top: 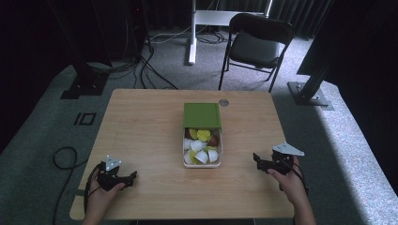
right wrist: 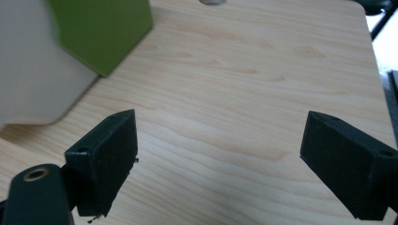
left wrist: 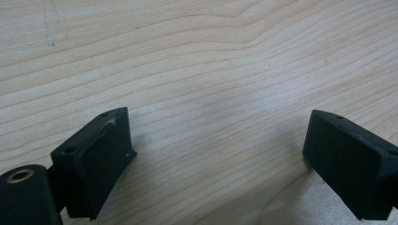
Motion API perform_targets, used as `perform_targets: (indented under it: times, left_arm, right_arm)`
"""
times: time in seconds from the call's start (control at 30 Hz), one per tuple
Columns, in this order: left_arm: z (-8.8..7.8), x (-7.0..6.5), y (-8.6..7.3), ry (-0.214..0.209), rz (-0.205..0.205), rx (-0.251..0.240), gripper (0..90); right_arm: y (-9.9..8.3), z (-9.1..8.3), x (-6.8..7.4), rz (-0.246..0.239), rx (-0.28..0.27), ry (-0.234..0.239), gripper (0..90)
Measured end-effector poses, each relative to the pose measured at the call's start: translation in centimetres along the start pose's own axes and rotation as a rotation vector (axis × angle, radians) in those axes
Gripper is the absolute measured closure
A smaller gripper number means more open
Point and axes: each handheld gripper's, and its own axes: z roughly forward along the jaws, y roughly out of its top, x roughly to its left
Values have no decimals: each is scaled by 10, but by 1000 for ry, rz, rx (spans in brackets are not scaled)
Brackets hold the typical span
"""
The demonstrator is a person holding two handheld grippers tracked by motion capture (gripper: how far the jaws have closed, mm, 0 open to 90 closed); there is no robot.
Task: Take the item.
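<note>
a pale tray [top: 219,151] is sitting near the middle of the wooden surface [top: 141,126], holding white, yellow and brown cups [top: 202,146] in a jumble. a green lid [top: 202,115] is lying over its far end, leaving the near part uncovered.

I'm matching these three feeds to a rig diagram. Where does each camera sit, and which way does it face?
High view: above the person's side, looking forward and down on the table; both forearms, left gripper, right gripper.
Left gripper view: on the left gripper, facing bare wood between open jaws.
Right gripper view: on the right gripper, facing the green-lidded box.
The high and right gripper views share that box.
</note>
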Motion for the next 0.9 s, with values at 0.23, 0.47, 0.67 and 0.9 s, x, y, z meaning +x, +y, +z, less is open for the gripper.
perform_targets:
  times: [0.23, 0.47, 0.67, 0.9]
  left_arm:
    - [0, 0, 0, 0, 0, 0, 95]
    - [0, 0, 0, 0, -1, -1, 95]
    - [0, 0, 0, 0, -1, -1, 95]
    - [0, 0, 0, 0, 0, 1, 95]
  right_arm:
    - [12, -4, 12, -27, -45, 39, 113]
    - [27, -7, 26, -49, -103, 63, 142]
    - [37, -6, 38, -82, -120, 98, 142]
    - [48, -6, 54, -124, -138, 143, 143]
